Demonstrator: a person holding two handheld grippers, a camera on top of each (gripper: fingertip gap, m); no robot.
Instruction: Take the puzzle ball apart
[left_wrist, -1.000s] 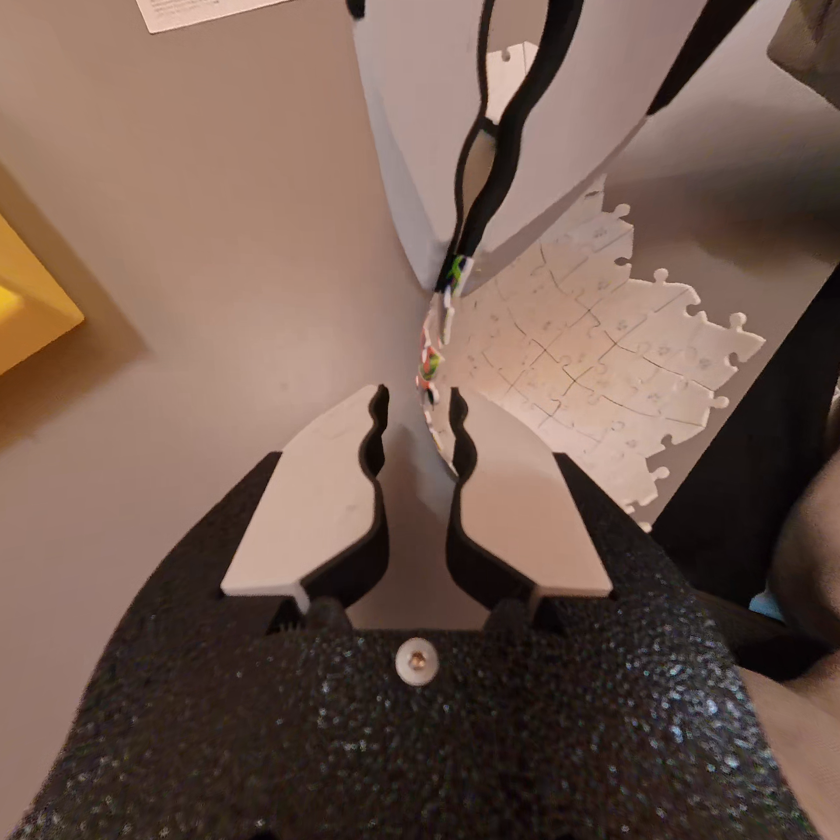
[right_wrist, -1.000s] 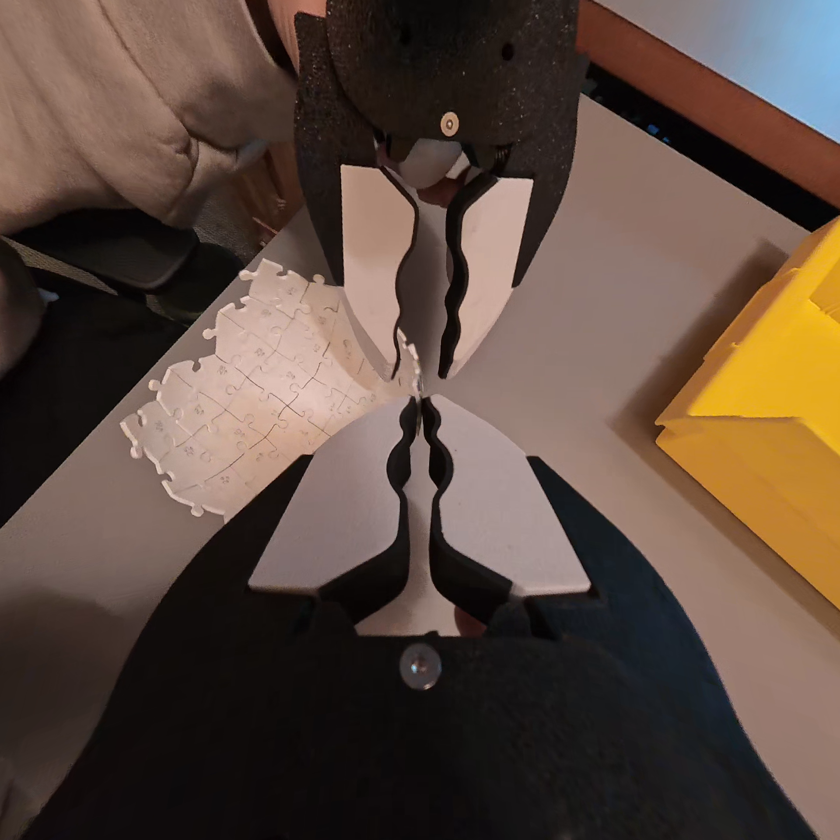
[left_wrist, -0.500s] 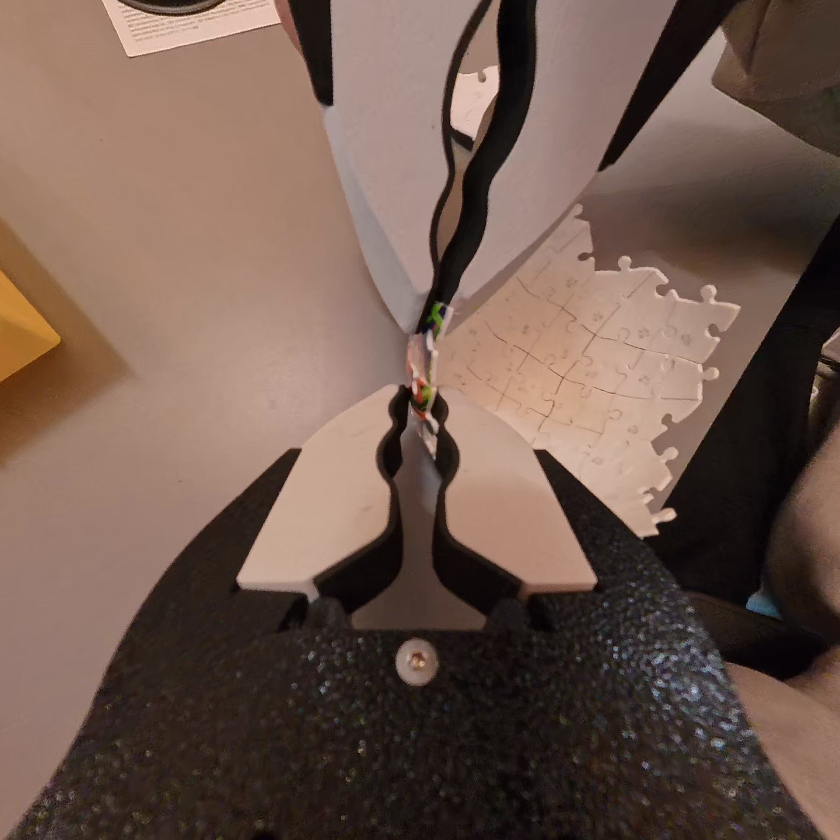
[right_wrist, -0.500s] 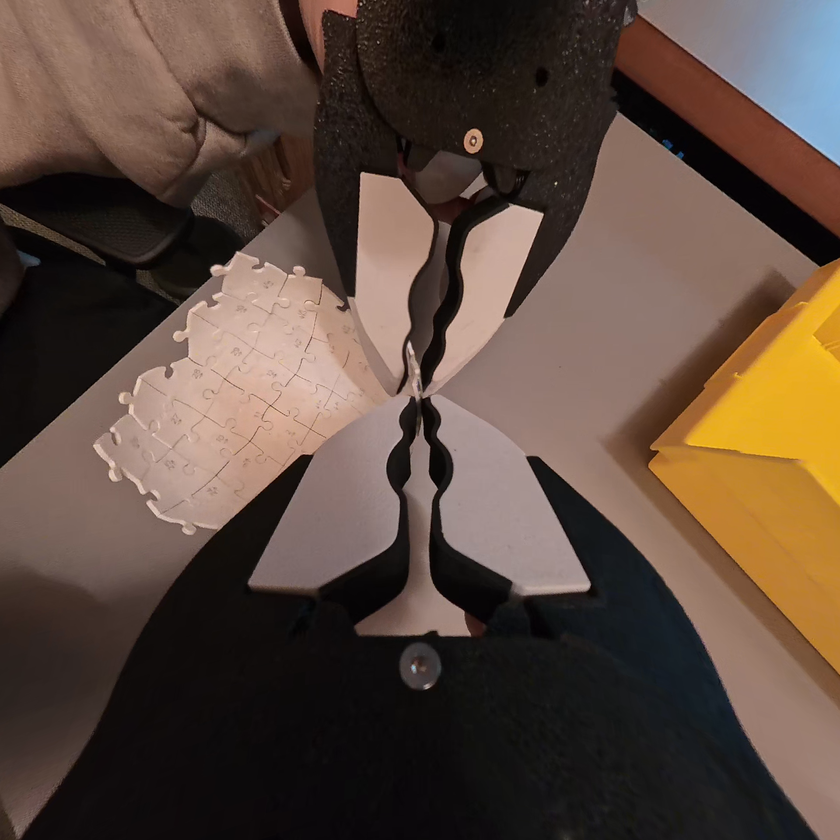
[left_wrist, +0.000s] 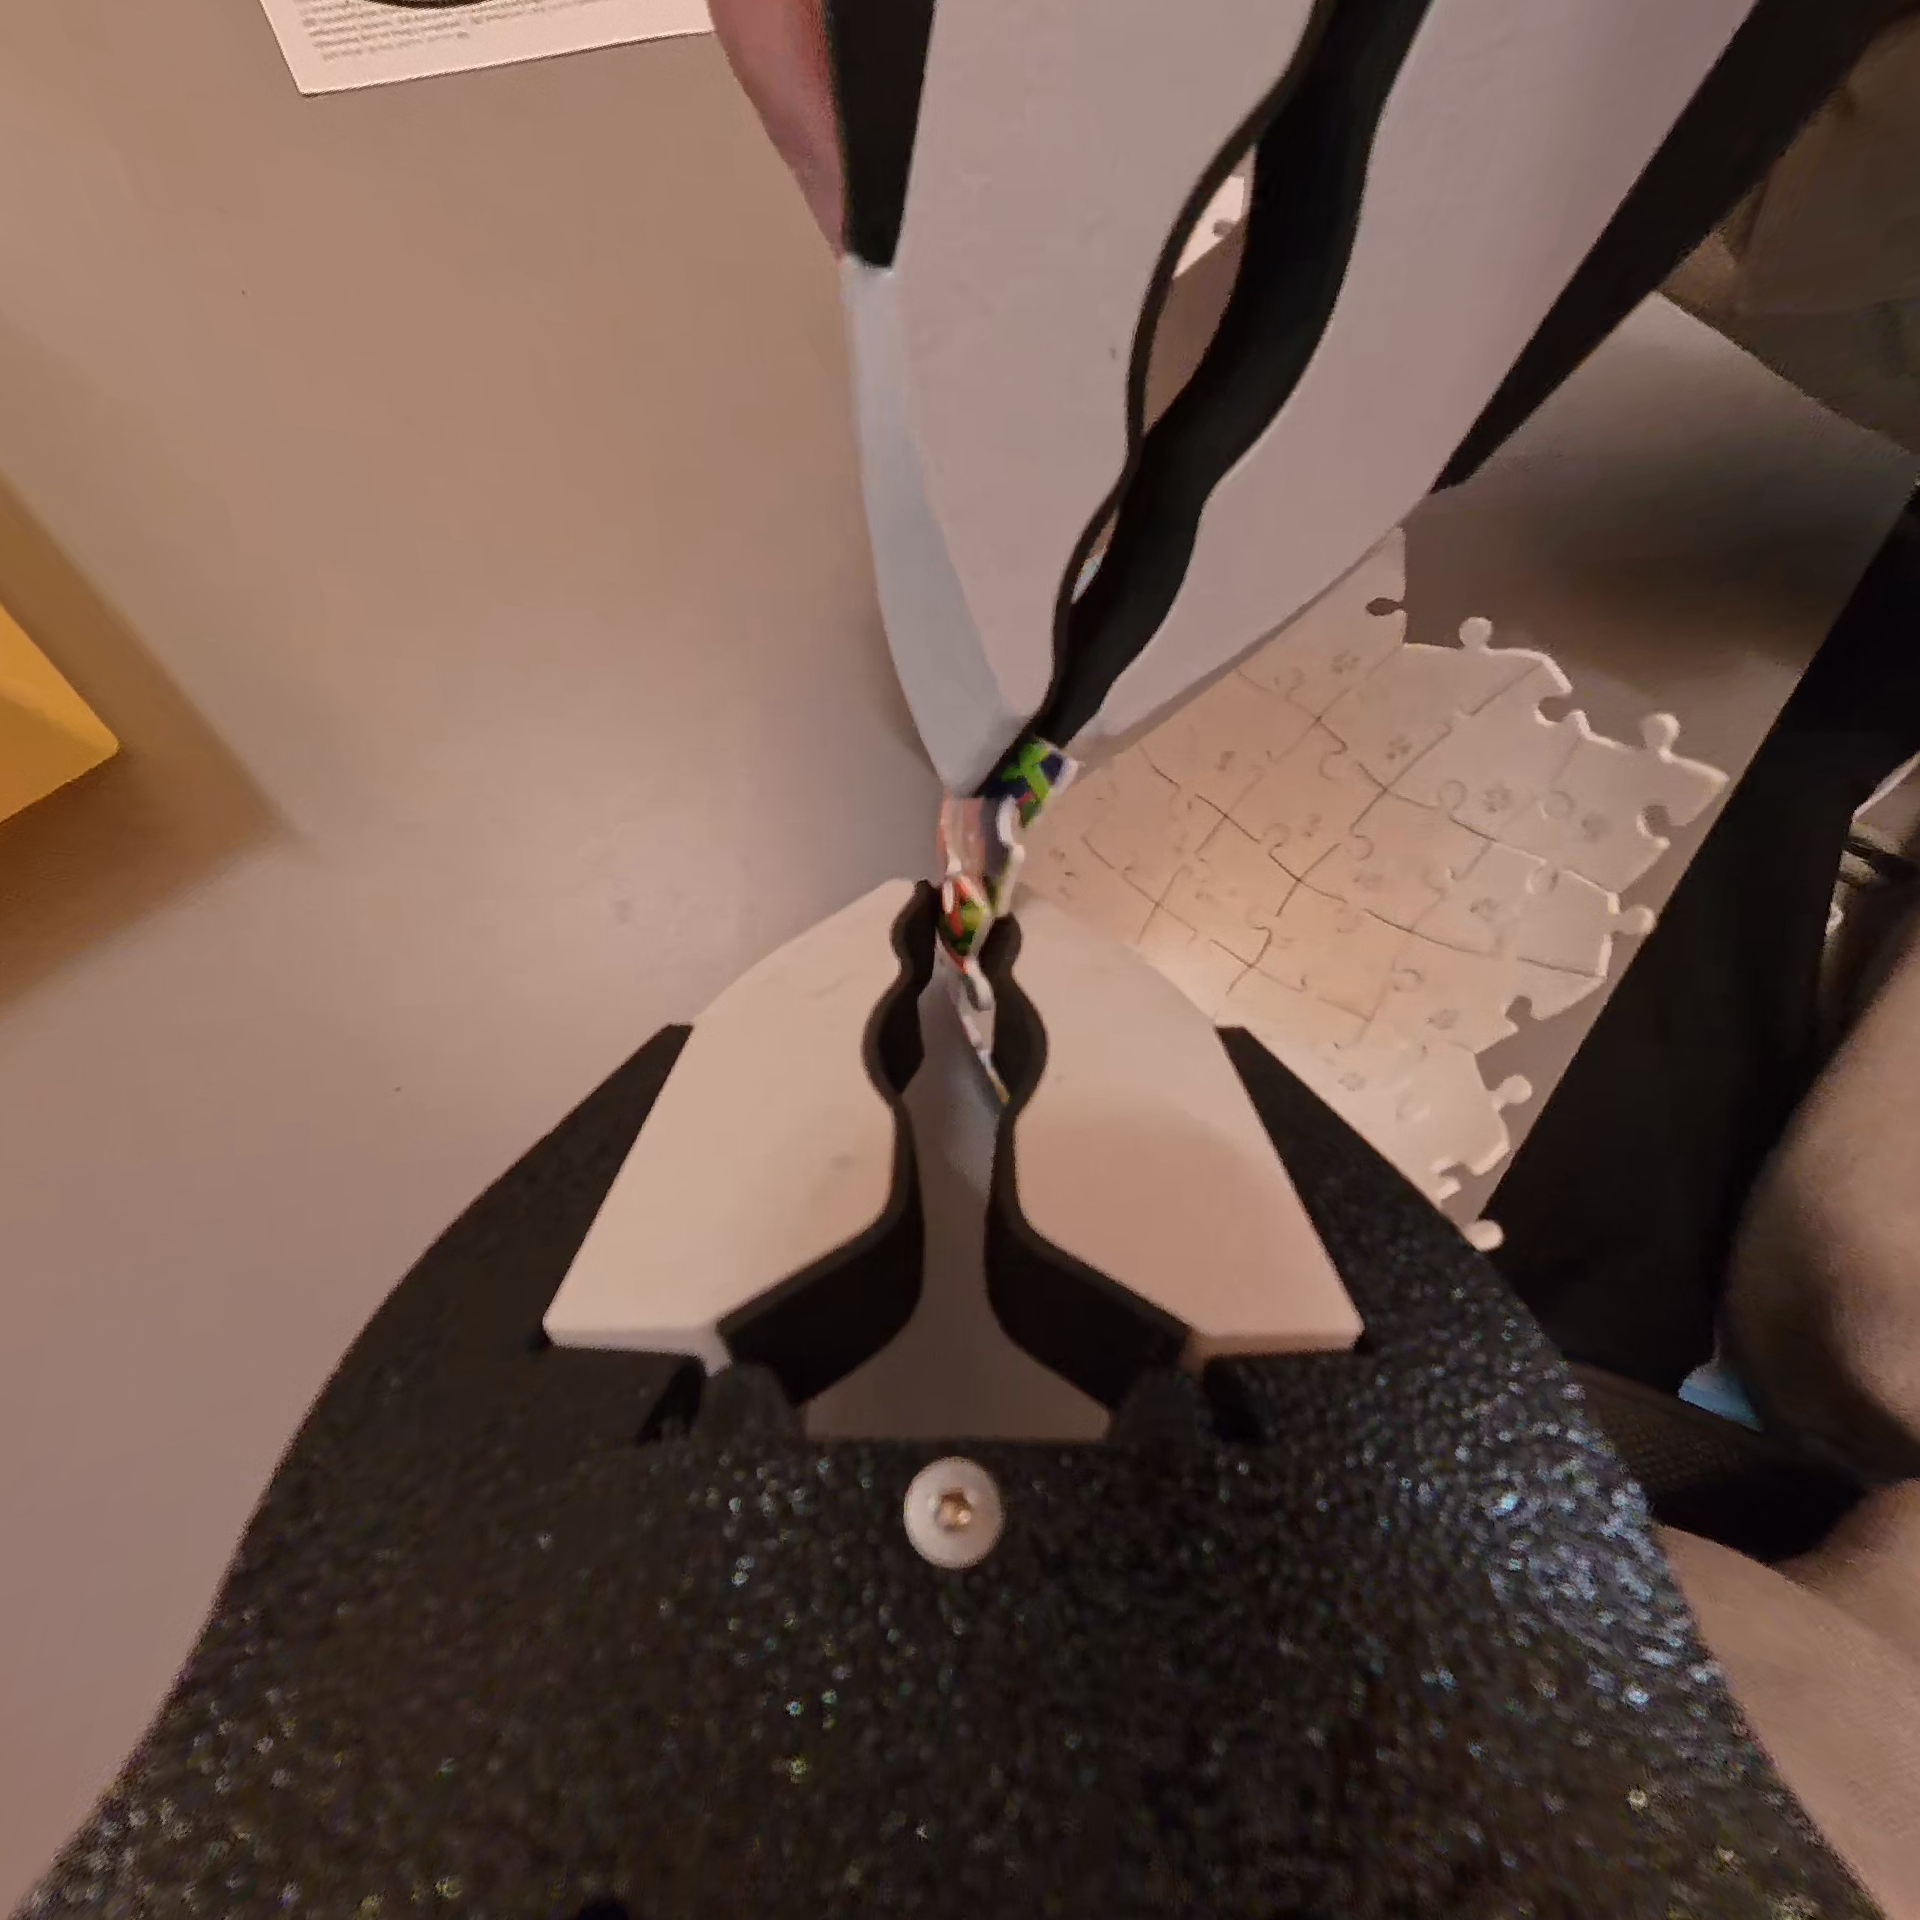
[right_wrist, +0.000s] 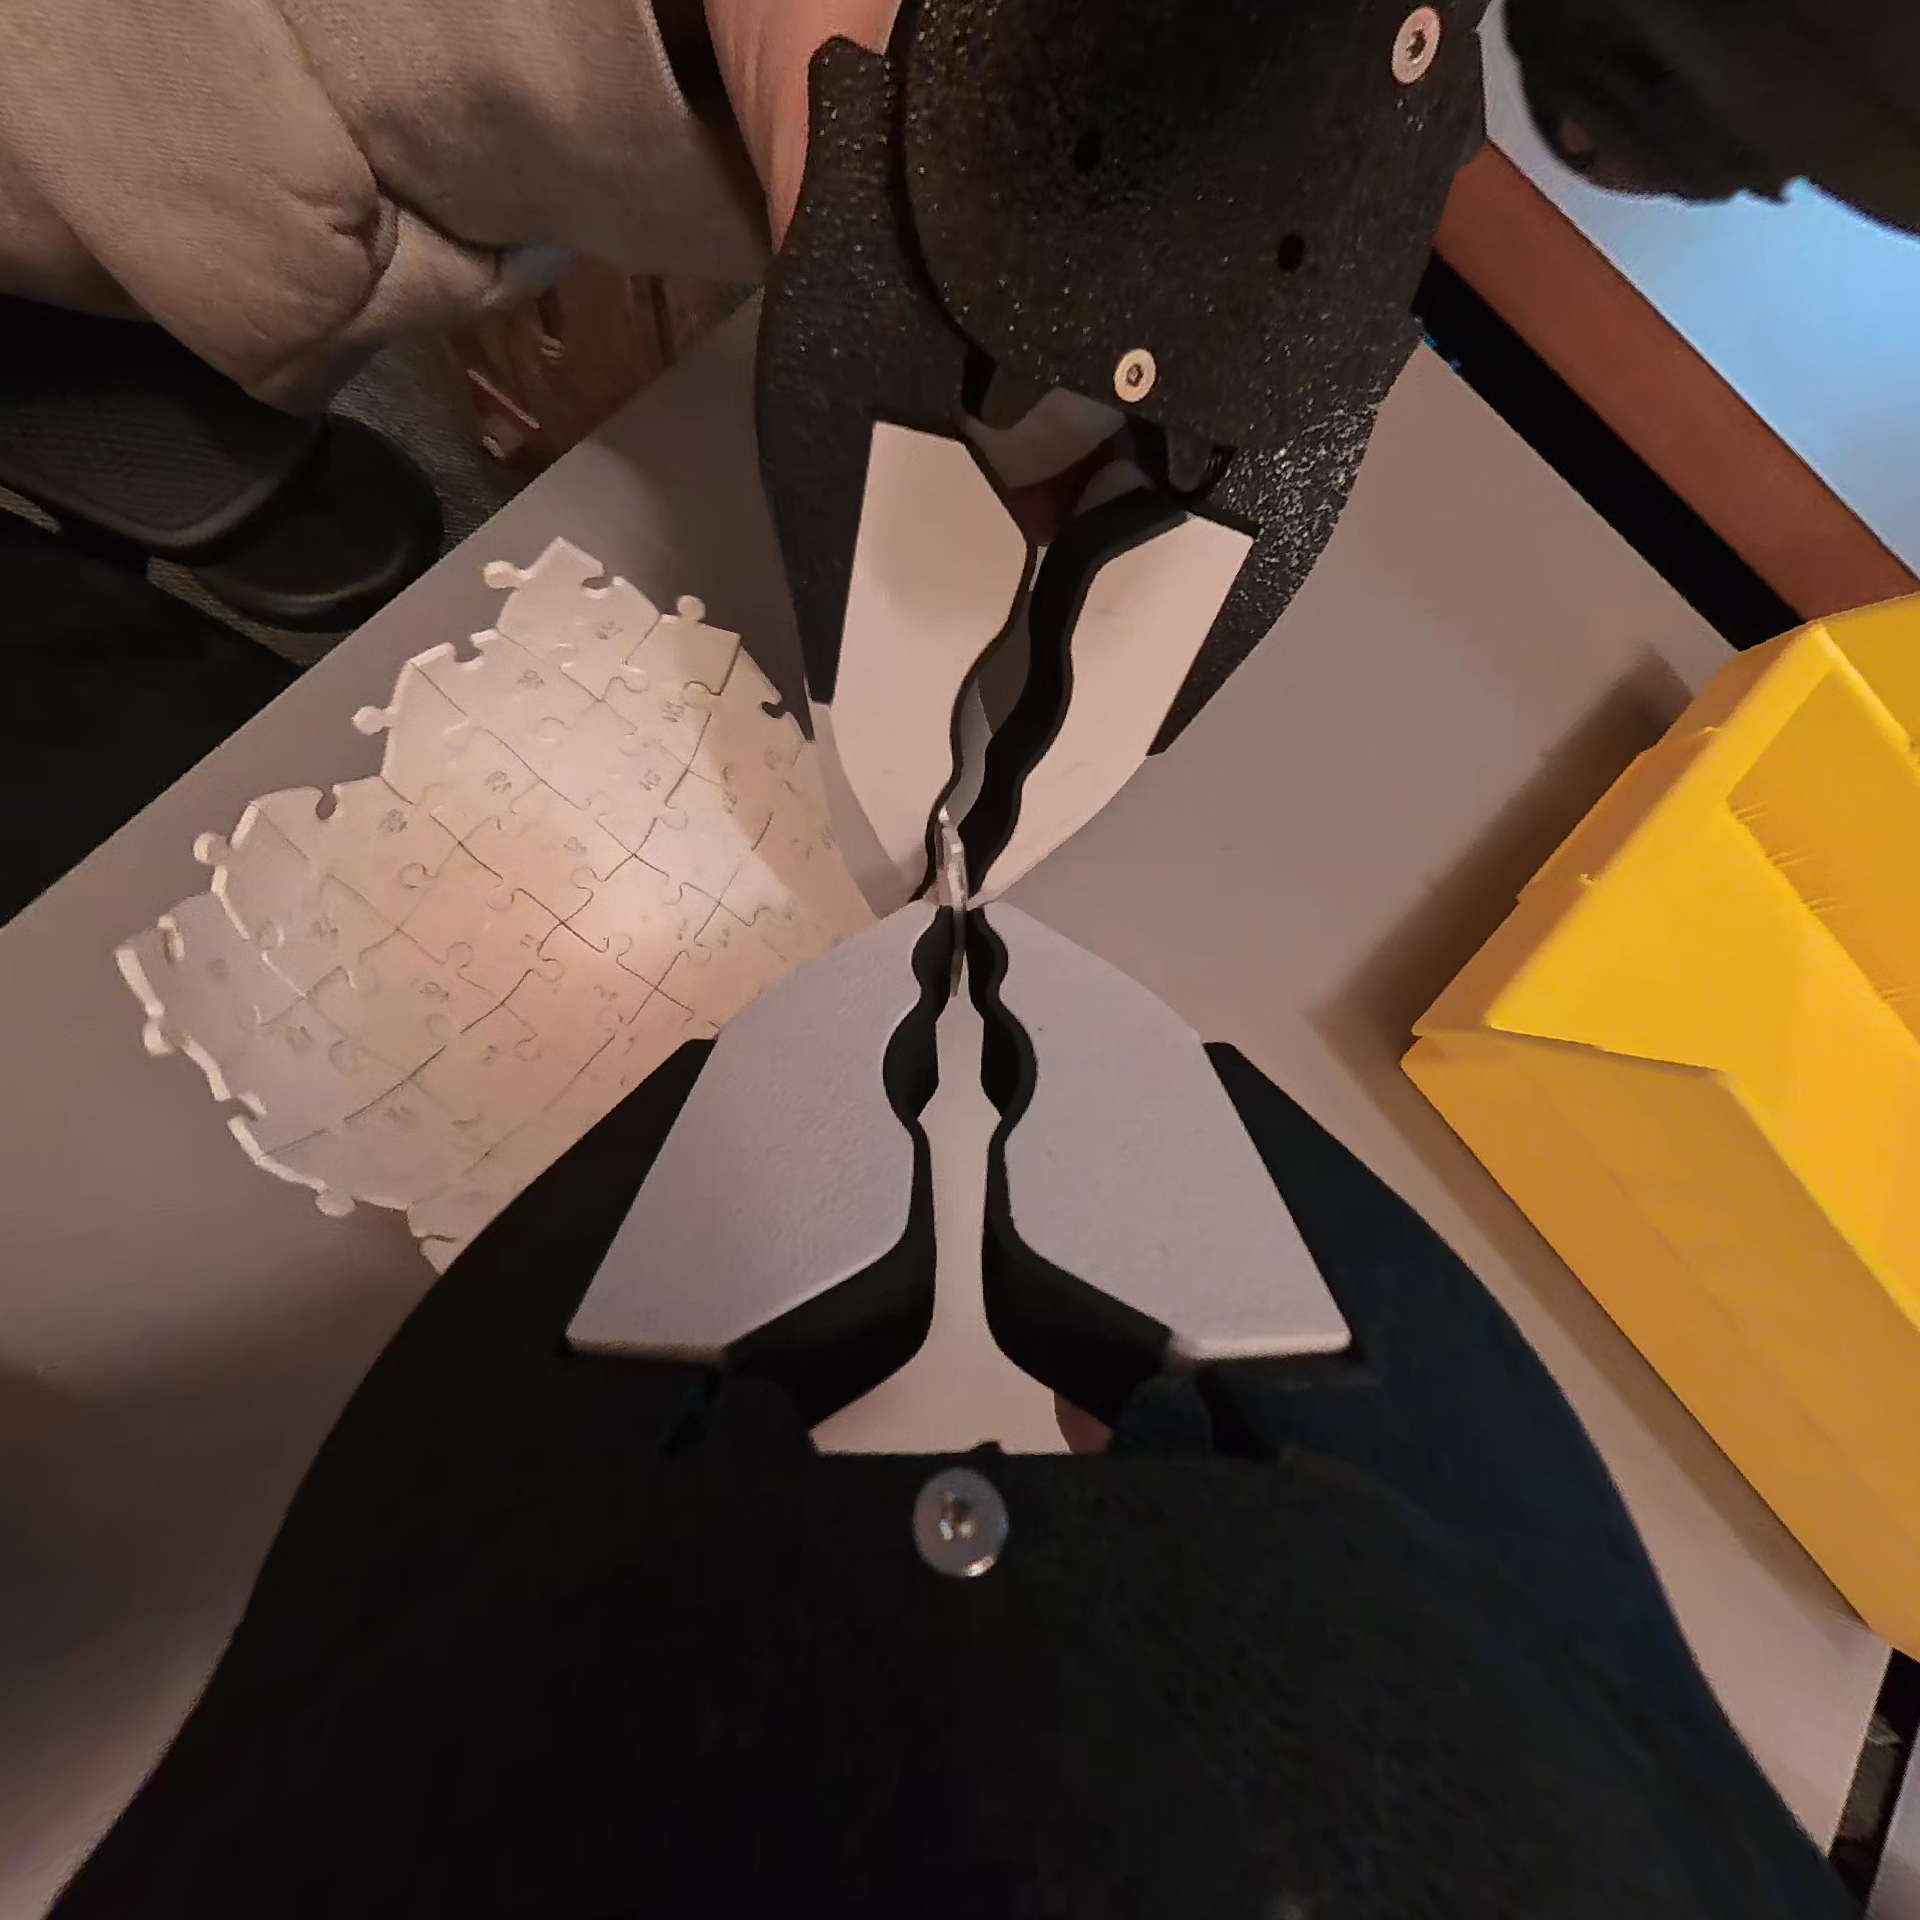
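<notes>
A curved section of the puzzle ball (left_wrist: 1351, 862) shows its white inner side, with several interlocked pieces; it also shows in the right wrist view (right_wrist: 468, 914). Its coloured outer edge (left_wrist: 977, 862) runs between the two grippers. My left gripper (left_wrist: 961, 914) is shut on this edge from below in its view. My right gripper (right_wrist: 954, 930) is shut on the same edge, tip to tip with the left gripper (right_wrist: 951, 878). In the left wrist view the right gripper (left_wrist: 1023, 753) comes in from the top. The section hangs just above the grey table (left_wrist: 416, 623).
A yellow bin (right_wrist: 1714, 1039) stands on the table to the right in the right wrist view and shows at the left edge of the left wrist view (left_wrist: 42, 717). A white paper sheet (left_wrist: 468, 42) lies farther off. A person's sleeve (right_wrist: 312, 156) is beyond the table edge. The tips of both grippers are at nearly the same place.
My left gripper, open beside the edge a second ago, has moved in and shut on it. The right gripper has kept its hold throughout. The section has shifted slightly.
</notes>
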